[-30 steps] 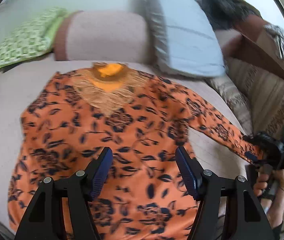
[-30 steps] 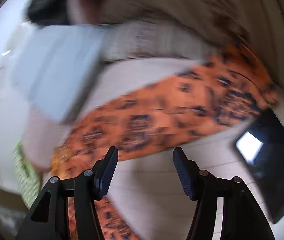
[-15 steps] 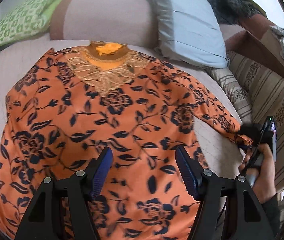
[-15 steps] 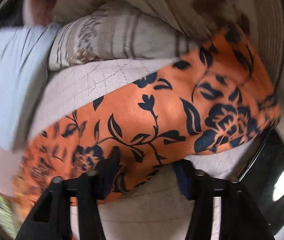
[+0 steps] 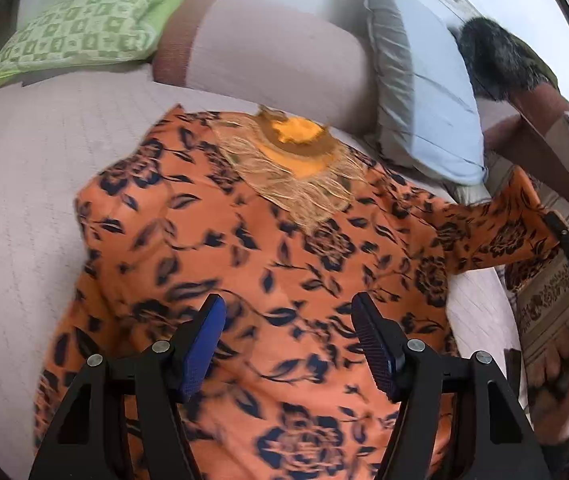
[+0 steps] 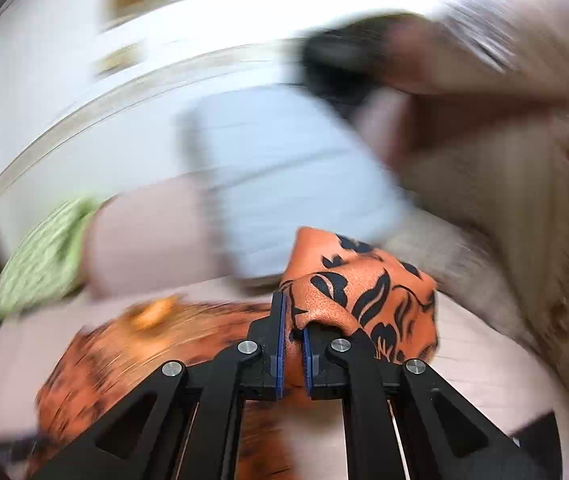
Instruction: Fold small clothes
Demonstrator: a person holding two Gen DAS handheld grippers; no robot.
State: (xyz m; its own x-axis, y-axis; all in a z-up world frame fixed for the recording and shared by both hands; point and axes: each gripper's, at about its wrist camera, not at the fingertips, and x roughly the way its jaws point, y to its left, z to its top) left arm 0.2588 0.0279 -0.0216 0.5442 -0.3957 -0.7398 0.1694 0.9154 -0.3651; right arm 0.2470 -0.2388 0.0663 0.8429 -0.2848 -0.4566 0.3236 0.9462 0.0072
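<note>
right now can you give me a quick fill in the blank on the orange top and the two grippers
1. The right gripper is shut on the top's ____.
2. The left gripper hovers over the orange top with its jaws ____.
3. The pillow at the far left is ____ checked.

Missing words: sleeve; open; green

Blouse (image 5: 284, 264): orange w/ navy floral + leaf print, tan fringe at neck, yellow-orange inside collar. Bed cover (image 5: 24, 184): pale pinkish-grey, quilted grid. Pillow (image 5: 84, 28): green/white check. Bolster (image 5: 268, 52): dusty pink, brown end band. Cushion (image 5: 432, 96): light blue, grey edge. Hand-held gripper (image 5: 288, 344) black, blue pads (image 5: 204, 340).
</note>
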